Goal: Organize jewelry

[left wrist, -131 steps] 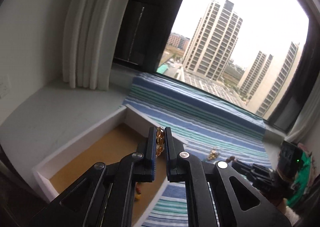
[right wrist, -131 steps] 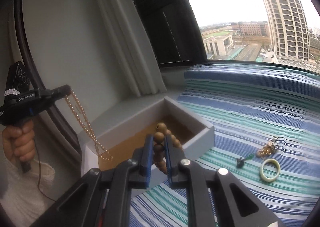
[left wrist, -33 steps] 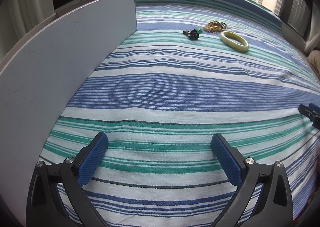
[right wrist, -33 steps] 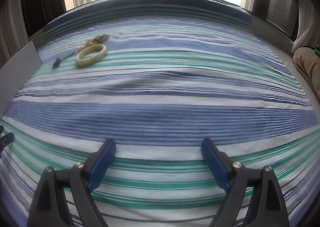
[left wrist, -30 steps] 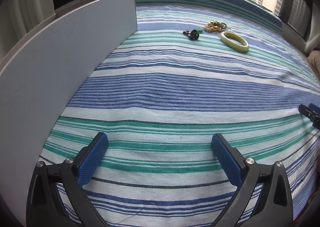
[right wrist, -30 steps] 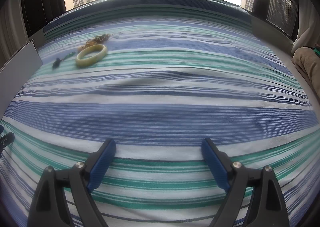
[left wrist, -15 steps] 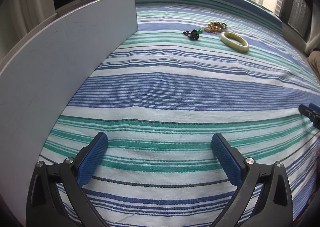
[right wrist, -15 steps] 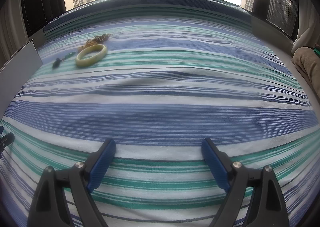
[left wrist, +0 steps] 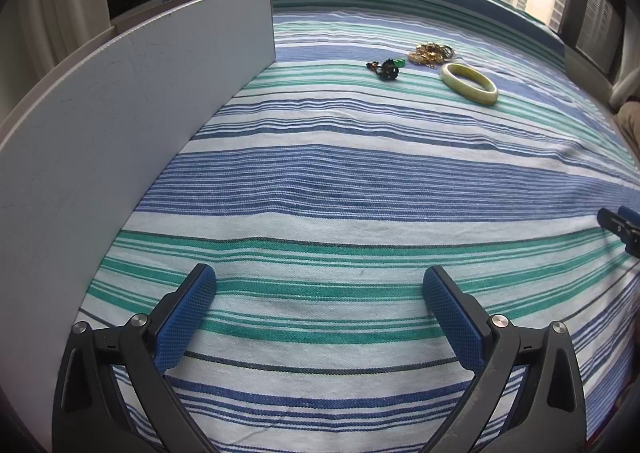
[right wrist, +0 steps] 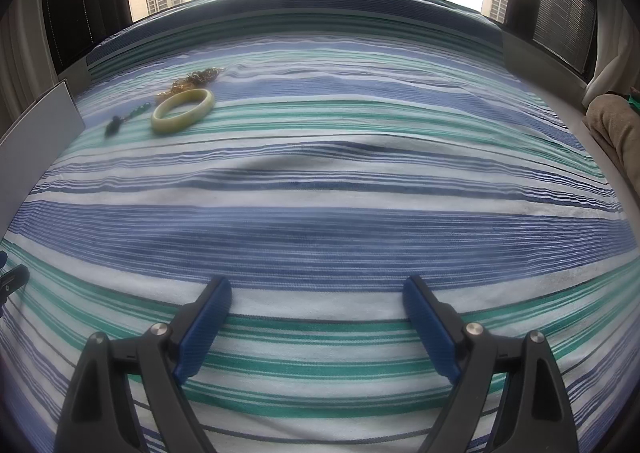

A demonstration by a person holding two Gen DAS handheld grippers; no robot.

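Observation:
A pale green bangle [left wrist: 469, 83] lies far ahead on the striped cloth [left wrist: 340, 189], with a gold chain pile [left wrist: 429, 53] behind it and a small dark piece with green beads [left wrist: 386, 68] to its left. The same bangle [right wrist: 183, 110], gold chain pile [right wrist: 196, 80] and dark beaded piece [right wrist: 124, 122] show at the far left in the right wrist view. My left gripper [left wrist: 319, 301] is open and empty, low over the cloth beside the white box wall [left wrist: 132, 101]. My right gripper [right wrist: 317, 311] is open and empty over the cloth.
The white box's inside is hidden behind its wall, which also shows in the right wrist view [right wrist: 36, 133]. The right gripper's tip [left wrist: 620, 223] shows at the left view's right edge. A tan cushion [right wrist: 616, 133] lies at the right. Window frames and curtains stand behind.
4.4 s ago each gripper was shut on a beaded strand near the box; now both are open and empty, low over the cloth. Nothing has moved in the last second.

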